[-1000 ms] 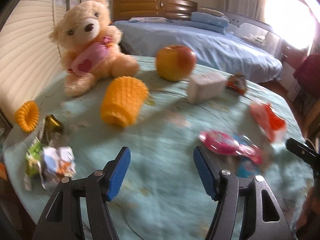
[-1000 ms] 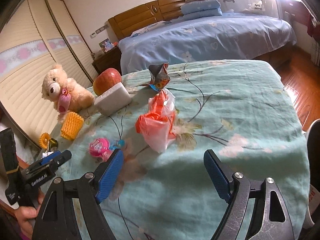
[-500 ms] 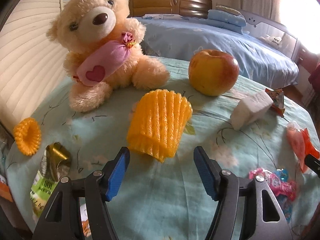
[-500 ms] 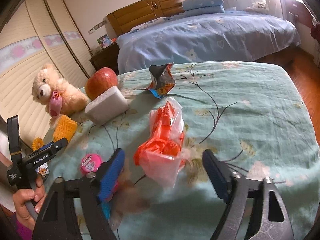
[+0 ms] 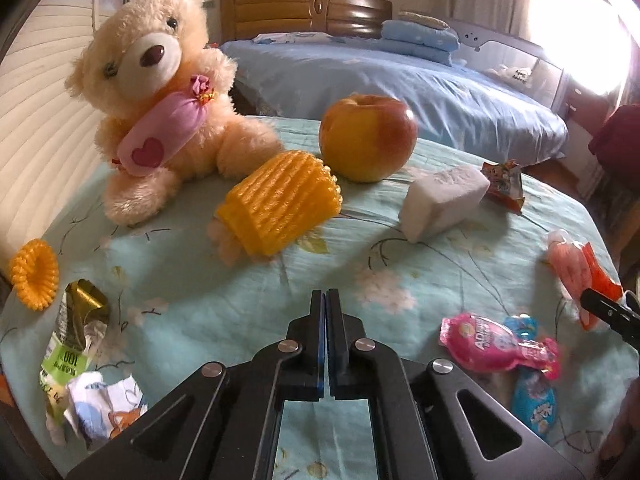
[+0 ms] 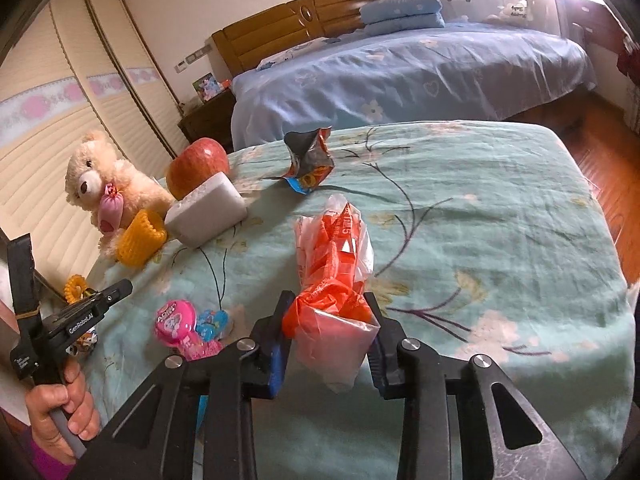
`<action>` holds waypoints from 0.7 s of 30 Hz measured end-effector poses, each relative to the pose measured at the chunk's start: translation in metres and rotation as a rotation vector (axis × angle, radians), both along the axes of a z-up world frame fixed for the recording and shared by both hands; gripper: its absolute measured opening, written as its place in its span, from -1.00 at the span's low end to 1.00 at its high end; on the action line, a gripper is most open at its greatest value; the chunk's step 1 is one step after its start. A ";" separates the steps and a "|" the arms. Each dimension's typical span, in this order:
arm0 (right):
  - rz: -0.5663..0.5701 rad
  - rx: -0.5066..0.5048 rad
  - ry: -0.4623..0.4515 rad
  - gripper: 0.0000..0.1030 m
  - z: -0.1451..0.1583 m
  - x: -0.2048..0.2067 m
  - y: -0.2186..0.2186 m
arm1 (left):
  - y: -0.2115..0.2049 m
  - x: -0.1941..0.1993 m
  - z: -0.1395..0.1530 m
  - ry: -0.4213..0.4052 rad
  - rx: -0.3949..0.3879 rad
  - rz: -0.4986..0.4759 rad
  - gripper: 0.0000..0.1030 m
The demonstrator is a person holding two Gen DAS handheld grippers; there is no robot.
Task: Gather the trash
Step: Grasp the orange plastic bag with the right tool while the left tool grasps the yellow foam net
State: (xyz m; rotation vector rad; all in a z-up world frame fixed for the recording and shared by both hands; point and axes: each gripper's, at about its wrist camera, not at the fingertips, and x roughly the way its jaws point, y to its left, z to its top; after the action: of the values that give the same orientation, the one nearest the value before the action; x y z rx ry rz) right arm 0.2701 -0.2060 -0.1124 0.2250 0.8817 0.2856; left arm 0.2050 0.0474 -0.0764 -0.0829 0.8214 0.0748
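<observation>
My right gripper (image 6: 329,300) is closing around an orange and clear plastic bag (image 6: 332,248) that lies on the teal tablecloth (image 6: 500,208); both pads touch its near end. My left gripper (image 5: 325,294) is shut with nothing between its jaws, low over the cloth, short of a yellow foam net (image 5: 276,204). Other trash lies around: a pink candy pouch (image 5: 492,346), a blue wrapper (image 5: 534,400), a green drink carton (image 5: 68,344), a crumpled wrapper (image 5: 104,404), an orange foam ring (image 5: 34,278) and a snack packet (image 6: 310,160).
A teddy bear (image 5: 160,92), an apple (image 5: 368,136) and a white foam block (image 5: 444,200) stand at the far side of the table. A blue bed (image 6: 400,68) lies beyond, sliding wardrobe doors (image 6: 48,128) to the left. A hand (image 6: 60,412) holds the left gripper's handle.
The left gripper moved in toward the yellow foam net and snapped shut on nothing. The right gripper edged up to the orange bag and its jaws narrowed onto it.
</observation>
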 end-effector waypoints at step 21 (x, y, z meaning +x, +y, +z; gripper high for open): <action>-0.008 0.013 0.002 -0.36 0.003 -0.002 -0.003 | 0.022 0.069 -0.007 0.028 0.140 -0.037 -0.37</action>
State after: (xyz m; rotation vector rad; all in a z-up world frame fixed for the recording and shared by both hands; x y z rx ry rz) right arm 0.2679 -0.2087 -0.1099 0.2406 0.8813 0.2833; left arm 0.2738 0.0695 -0.0830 0.0660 0.8433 0.0983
